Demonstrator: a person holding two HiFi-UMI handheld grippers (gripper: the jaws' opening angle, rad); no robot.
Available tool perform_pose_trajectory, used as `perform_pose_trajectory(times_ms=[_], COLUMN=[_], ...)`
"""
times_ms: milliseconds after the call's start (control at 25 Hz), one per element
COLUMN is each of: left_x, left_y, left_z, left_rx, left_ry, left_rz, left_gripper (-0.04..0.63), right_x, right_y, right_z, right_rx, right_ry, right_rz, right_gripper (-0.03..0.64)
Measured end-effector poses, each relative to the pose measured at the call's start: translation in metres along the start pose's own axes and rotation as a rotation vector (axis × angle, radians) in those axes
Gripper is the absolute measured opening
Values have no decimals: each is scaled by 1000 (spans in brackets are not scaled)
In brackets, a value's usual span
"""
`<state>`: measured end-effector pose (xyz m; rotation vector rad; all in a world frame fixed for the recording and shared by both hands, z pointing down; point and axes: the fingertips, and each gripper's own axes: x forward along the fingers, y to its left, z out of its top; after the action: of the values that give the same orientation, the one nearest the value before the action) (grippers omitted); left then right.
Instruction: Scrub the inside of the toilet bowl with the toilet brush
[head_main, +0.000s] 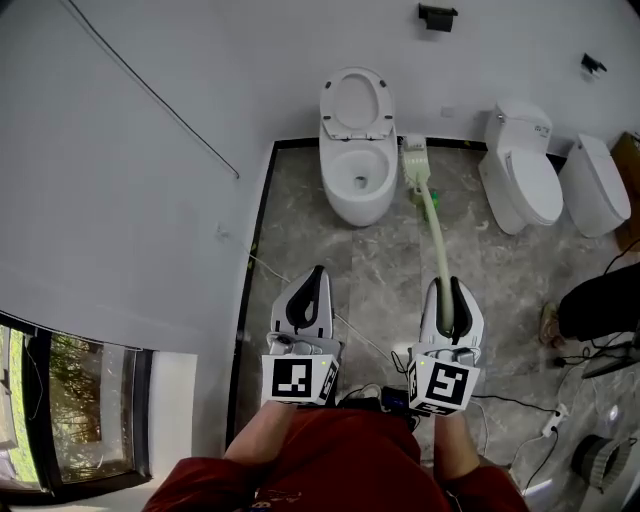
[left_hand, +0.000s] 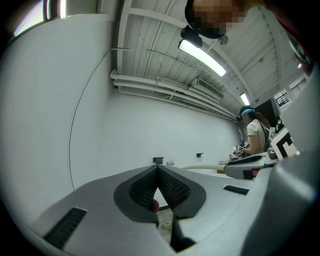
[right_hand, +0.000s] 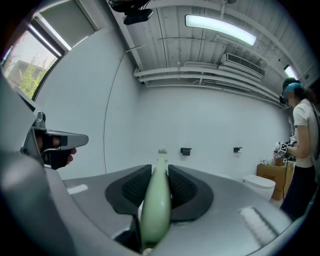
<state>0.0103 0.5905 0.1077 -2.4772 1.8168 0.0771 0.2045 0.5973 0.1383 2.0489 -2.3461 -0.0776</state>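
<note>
A white toilet bowl stands against the far wall with its seat and lid raised. My right gripper is shut on the pale green handle of the toilet brush; the brush head hangs above the floor just right of the bowl. In the right gripper view the green handle runs out between the jaws, its head against the white wall. My left gripper is shut with nothing in it, held left of the brush, and its pads meet at the tip.
Two more white toilets stand at the right along the wall. Cables and a fan lie on the grey marble floor at lower right. A person's dark leg and shoe are at the right edge. A white wall closes the left.
</note>
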Motion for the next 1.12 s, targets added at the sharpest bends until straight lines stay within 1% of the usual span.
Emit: perform_pose_trajectory(times_ms=[120,280,520,720,920,1120], left_x=[11,34,76,123,172,211], left_y=[-3,0,21,67,118,172], left_z=[1,7,-5,-21,-36,-45], left_rx=[-11,-3,-5,-33,-38,-53], left_ry=[4,-22,-30,4,33,29], left_rz=[-7,-17,-17,6,9,17], left_gripper=[5,5,5,5,5,5], right_x=[5,24,69,134,205,265], right_y=[-9,-12,-9,8,35,65], right_z=[0,3,-2,-6,-9,-10], right_rx=[2,-11,-36,-53,-61,-71], right_ry=[7,9,30,58,86,103], right_rz=[-7,-14,-18,-10,-2,-6], right_gripper=[115,115,115,115,115,115])
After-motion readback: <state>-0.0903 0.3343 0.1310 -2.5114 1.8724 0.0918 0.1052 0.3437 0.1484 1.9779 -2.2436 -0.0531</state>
